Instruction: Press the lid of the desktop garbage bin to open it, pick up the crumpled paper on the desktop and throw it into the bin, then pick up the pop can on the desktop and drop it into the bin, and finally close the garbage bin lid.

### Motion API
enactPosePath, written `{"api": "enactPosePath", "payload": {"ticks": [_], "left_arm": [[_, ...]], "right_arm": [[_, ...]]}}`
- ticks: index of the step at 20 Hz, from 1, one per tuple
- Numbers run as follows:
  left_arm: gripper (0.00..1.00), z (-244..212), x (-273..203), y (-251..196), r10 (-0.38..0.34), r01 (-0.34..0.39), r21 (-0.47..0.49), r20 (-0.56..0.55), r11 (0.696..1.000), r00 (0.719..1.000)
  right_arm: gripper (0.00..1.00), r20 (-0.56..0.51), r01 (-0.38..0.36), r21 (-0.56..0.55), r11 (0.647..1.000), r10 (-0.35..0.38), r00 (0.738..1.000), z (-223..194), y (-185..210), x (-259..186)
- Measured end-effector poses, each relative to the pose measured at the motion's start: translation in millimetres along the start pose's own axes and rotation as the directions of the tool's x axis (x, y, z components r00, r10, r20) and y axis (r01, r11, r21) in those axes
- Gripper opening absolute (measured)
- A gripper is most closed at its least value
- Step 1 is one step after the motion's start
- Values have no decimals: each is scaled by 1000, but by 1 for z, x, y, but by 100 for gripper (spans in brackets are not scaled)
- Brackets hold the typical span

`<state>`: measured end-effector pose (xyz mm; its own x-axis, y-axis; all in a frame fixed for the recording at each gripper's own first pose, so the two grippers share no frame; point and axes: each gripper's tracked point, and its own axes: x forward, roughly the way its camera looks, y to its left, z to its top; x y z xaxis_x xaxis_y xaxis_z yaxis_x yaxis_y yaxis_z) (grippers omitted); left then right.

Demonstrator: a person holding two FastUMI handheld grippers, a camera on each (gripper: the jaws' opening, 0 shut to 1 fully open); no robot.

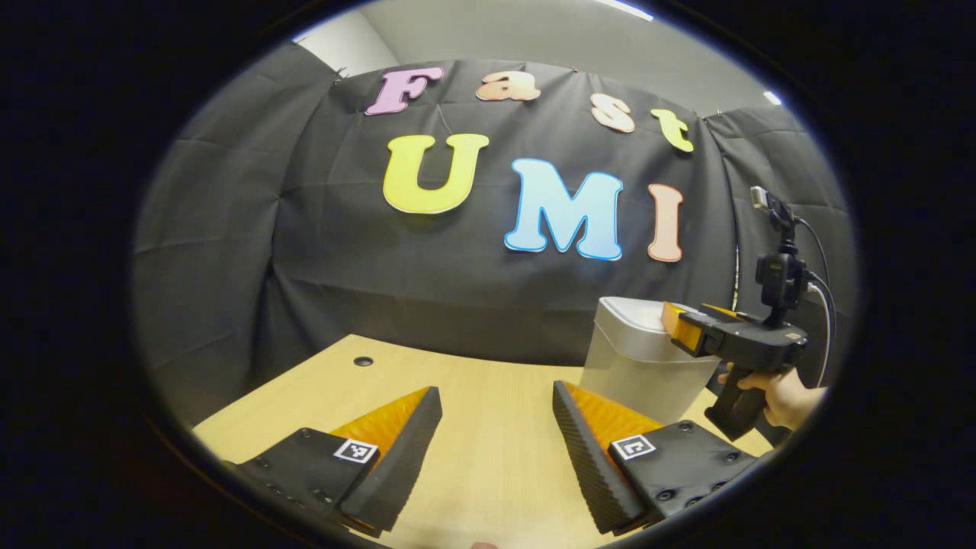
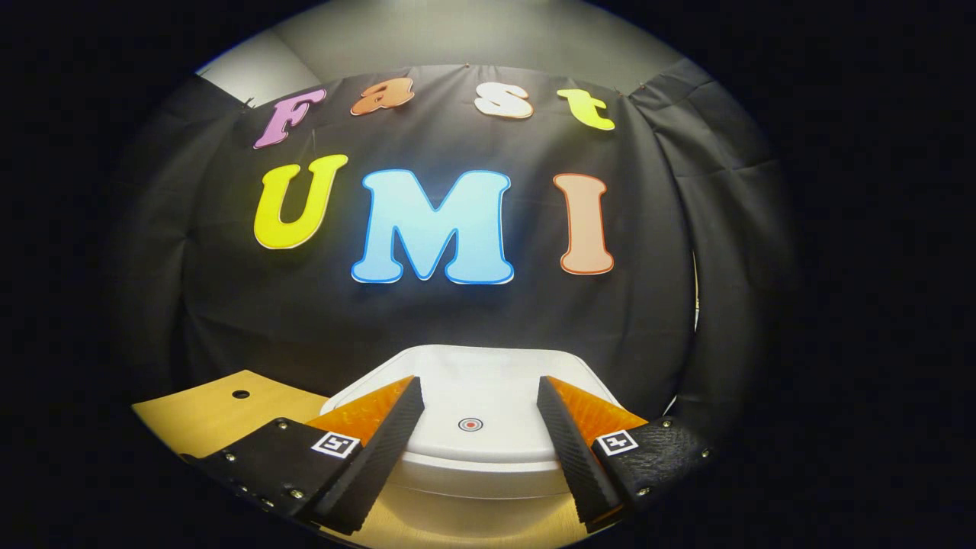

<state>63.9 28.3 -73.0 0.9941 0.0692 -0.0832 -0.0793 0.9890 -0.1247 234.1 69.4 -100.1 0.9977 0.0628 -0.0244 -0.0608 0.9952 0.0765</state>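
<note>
Now, in the left gripper view, we see our left tool (image 1: 496, 404) held over the wooden counter (image 1: 488, 450), its two fingers well apart with nothing between them. A small round hole (image 1: 364, 361) sits in the counter near the far left corner. To the right stands the desktop garbage bin (image 1: 637, 366), pale grey with a lighter lid, close to the black cloth wall (image 1: 252, 252). The right tool (image 1: 679, 328) reaches in from the right, held by a hand (image 1: 785, 396) on its dark grip, and its front end is over the bin's lid; it covers the right part of the bin, and from this side we cannot tell whether it touches the lid. A small camera mount (image 1: 778, 267) with a cable rises above it.

In the right gripper view, the right tool (image 2: 479, 408) has its fingers apart, and between them we see the bin's white lid (image 2: 473, 381), closed, with a small red and grey round mark (image 2: 470, 424) near its front edge. The fingers hide both sides of the lid, and the lower body of the bin is cut off at the bottom. A corner of the counter shows at the left.
</note>
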Motion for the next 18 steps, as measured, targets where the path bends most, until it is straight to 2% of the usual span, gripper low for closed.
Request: {"api": "enactPosePath", "payload": {"ticks": [1,2,3,4,5,6,7,10,11,12,13,15,18], "left_arm": [[95,-1,2,1,1,-1,-1,-2,1000,1000],[100,-1,3,3,3,-3,-1,-1,1000,1000],[95,0,4,3,5,-5,1,0,1000,1000],[100,1,5,2,6,-6,2,2,1000,1000],[100,2,5,4,7,-7,2,6,1000,1000],[96,3,4,4,7,-7,1,9,1000,1000],[96,4,3,3,6,-6,0,12,1000,1000],[95,7,0,0,4,-4,1,17,1000,1000],[100,9,-2,-2,1,-1,2,22,1000,1000],[95,12,-5,-3,2,-3,8,28,1000,1000],[95,13,-7,-3,7,-8,14,32,1000,999],[89,16,-13,-4,13,-13,15,37,1000,999],[89,22,-20,-7,23,-24,25,51,999,998]], "right_arm": [[97,-8,-5,14,1000,5,1000,-3,-1,-1],[98,9,-7,24,1000,7,1000,-1,0,1],[98,13,-7,10,1000,7,1000,-2,1,1],[98,15,-5,9,1000,5,1000,-1,-1,-1],[98,16,-6,15,1000,6,1000,-2,-1,-1],[98,15,-5,13,1000,5,1000,-2,0,-1],[100,17,-4,12,1000,4,1000,-2,-1,-1],[97,5,0,28,1000,0,1000,2,-1,-2],[97,11,0,25,1000,0,1000,4,0,-2],[96,12,1,25,1000,-1,1000,3,0,-2],[100,15,4,23,1000,-4,1000,6,-1,-2],[96,-3,9,26,1000,-9,1000,5,-1,-2],[96,-16,11,-18,1000,-11,1000,9,-2,-8]]}}
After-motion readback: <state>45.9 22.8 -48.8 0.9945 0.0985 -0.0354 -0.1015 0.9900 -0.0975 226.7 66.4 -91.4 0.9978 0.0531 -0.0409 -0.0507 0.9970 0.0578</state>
